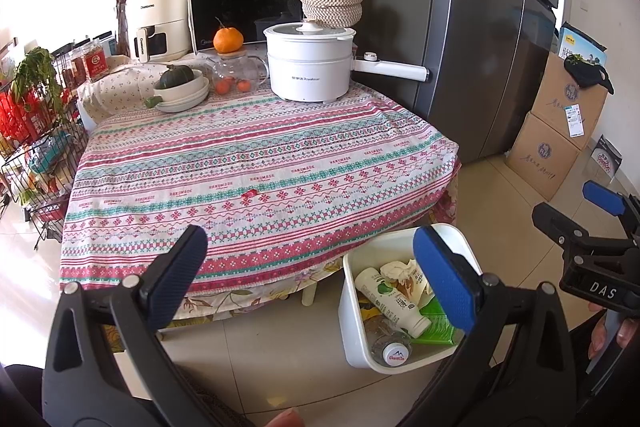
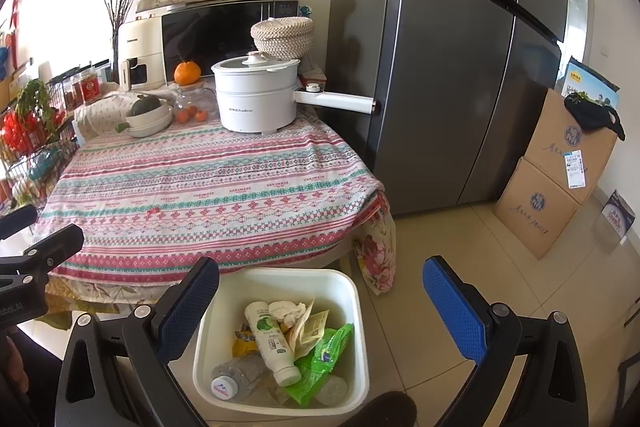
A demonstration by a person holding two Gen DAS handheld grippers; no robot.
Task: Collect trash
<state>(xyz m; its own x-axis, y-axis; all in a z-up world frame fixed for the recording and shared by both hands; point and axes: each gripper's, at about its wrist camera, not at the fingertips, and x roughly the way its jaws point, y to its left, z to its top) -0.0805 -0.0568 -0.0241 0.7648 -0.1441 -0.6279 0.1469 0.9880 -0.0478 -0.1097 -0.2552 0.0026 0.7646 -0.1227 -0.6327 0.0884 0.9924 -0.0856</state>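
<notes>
A white trash bin (image 1: 350,323) (image 2: 360,339) stands on the floor at the table's front right corner. It holds a white bottle (image 1: 392,299) (image 2: 270,339), a clear water bottle (image 2: 236,379), crumpled paper (image 2: 286,311) and a green wrapper (image 2: 324,359). My left gripper (image 1: 316,279) is open and empty, held over the table's front edge, left of the bin. My right gripper (image 2: 324,307) is open and empty, directly above the bin; it also shows at the right edge of the left wrist view (image 1: 600,203). A small red scrap (image 1: 249,193) (image 2: 152,211) lies on the patterned tablecloth (image 1: 256,155).
At the table's back stand a white electric pot (image 1: 308,63), stacked bowls with a squash (image 1: 182,87), a glass teapot (image 1: 236,75), a microwave (image 1: 248,7). A wire rack (image 1: 36,147) stands left, a grey fridge (image 1: 480,27) and cardboard boxes (image 1: 556,139) right.
</notes>
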